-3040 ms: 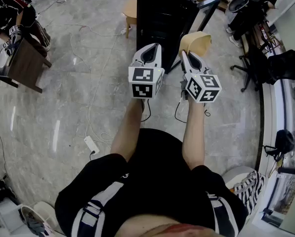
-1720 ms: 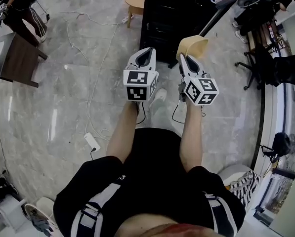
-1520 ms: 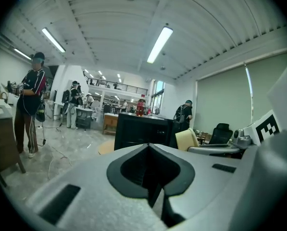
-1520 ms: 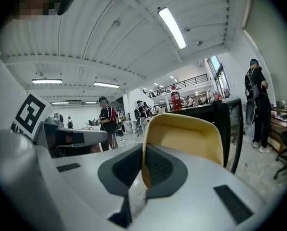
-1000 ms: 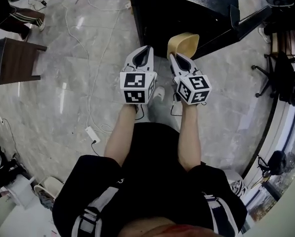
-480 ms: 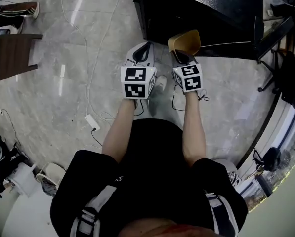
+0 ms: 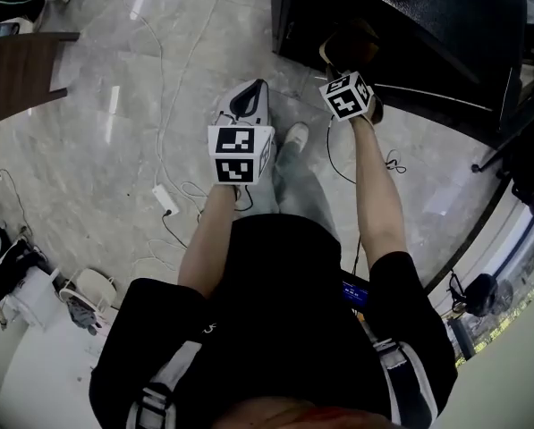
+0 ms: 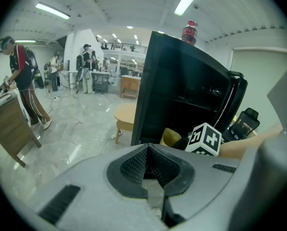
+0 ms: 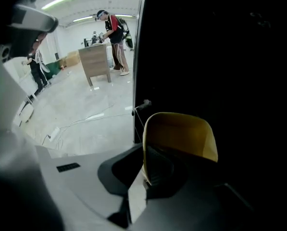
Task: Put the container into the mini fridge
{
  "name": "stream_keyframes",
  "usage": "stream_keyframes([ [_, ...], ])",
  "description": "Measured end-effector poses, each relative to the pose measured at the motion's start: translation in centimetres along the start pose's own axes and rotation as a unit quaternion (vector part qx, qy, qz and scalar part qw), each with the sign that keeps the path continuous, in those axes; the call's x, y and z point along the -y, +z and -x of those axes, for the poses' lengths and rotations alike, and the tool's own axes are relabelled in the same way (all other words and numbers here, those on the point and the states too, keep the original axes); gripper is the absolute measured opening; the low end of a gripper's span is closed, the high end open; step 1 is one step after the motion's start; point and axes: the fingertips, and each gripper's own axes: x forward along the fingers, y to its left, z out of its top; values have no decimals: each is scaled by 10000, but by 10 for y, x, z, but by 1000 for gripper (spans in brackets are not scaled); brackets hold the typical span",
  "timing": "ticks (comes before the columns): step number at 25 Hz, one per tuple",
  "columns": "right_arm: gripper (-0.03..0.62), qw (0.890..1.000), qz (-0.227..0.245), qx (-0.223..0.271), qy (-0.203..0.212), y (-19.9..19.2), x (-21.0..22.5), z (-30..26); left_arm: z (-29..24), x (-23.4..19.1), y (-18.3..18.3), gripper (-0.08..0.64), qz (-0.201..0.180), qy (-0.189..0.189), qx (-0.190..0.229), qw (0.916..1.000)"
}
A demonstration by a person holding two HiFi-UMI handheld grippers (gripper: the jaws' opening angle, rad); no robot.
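The black mini fridge stands open at the top right of the head view. My right gripper reaches into its dark opening, shut on the side wall of a yellow container. In the right gripper view the jaws pinch the container's left wall, with the dark fridge interior all around it. From the head view the container is only a dim shape in shadow. My left gripper hangs back over the floor, shut and empty; it sees the fridge and the container.
A red bottle stands on top of the fridge. A round wooden stool sits left of the fridge. A brown table, a power strip and cables lie on the floor at the left. People stand far back.
The person has walked up to the fridge. My right gripper has stretched forward, carrying the yellow container into the fridge's opening. The left gripper stays back, still shut.
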Motion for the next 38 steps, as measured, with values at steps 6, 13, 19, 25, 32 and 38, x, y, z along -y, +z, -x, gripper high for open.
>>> stream_keyframes([
  [6,18,9977,464,-308,-374,0,23,-27,-2,-6,-3,5,-25,13,-62,10000],
  [13,84,9958,-273,215,-848,11,33,16,-6,12,14,5,-192,-137,88,9997],
  [19,25,9594,-1857,1966,-807,60,15,130,7,44,60,5,-487,-402,597,9962],
  [25,17,8957,-2536,3553,-843,98,15,255,45,77,111,5,-639,-637,1456,9852],
  [32,12,8462,-2581,4480,-1292,117,28,364,103,128,171,5,-862,-1057,2459,9596],
  [38,12,8193,-2579,4901,-1486,119,43,412,124,148,198,5,-1070,-1196,2818,9460],
])
